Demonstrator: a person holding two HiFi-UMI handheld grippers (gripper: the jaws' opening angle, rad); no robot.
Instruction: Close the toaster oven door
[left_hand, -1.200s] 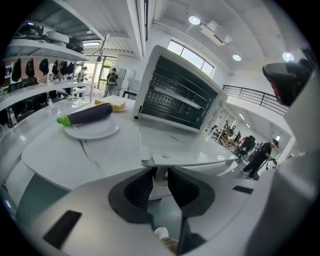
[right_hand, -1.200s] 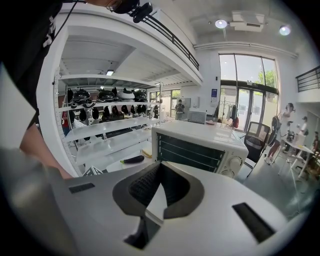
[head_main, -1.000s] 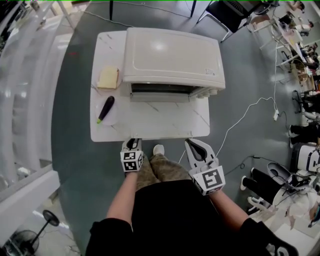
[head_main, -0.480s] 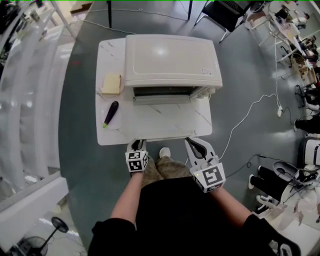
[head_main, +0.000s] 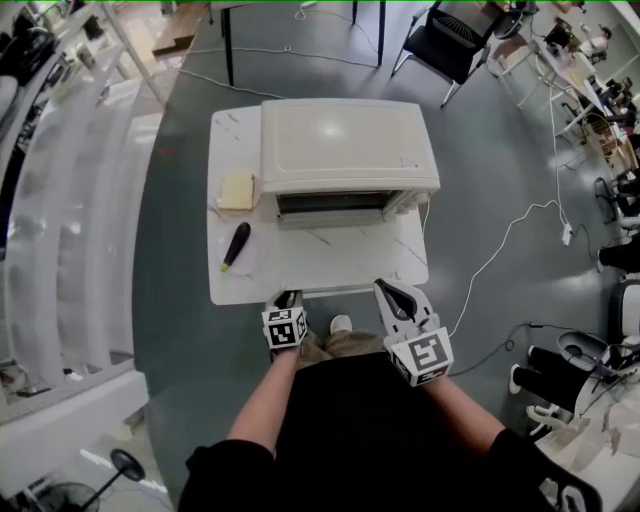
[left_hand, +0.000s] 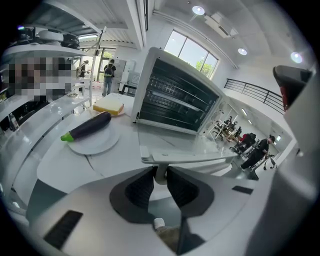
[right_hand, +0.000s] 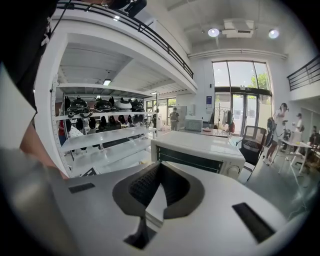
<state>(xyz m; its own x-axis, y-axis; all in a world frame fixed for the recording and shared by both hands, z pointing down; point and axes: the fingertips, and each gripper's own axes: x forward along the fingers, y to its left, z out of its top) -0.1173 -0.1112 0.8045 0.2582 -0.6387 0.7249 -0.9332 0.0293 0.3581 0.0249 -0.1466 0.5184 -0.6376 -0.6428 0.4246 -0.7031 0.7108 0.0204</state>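
Both grippers have come up slightly since the earlier frames, staying at the near edge of the white table (head_main: 225, 272). The left gripper (left_hand: 160, 177) has just been closing its jaws, and the short post of the door handle (left_hand: 197, 159) stands between its pads, which rest against the post on both sides. The right gripper (right_hand: 160, 175) has its jaws drawn together on a flat white piece that appears to be the right end of the same handle. The toaster oven (head_main: 345, 145) sits at the back of the table with its front facing the person. Its glass door (left_hand: 180, 142) is folded down and lies almost level, reaching toward the near edge, so the wire racks inside show in the left gripper view. Left of the oven, a dark eggplant (head_main: 236, 245) with a green stem lies on a round white plate (left_hand: 95, 144), and a slice of bread (head_main: 237, 190) rests behind it, close to the oven's left side
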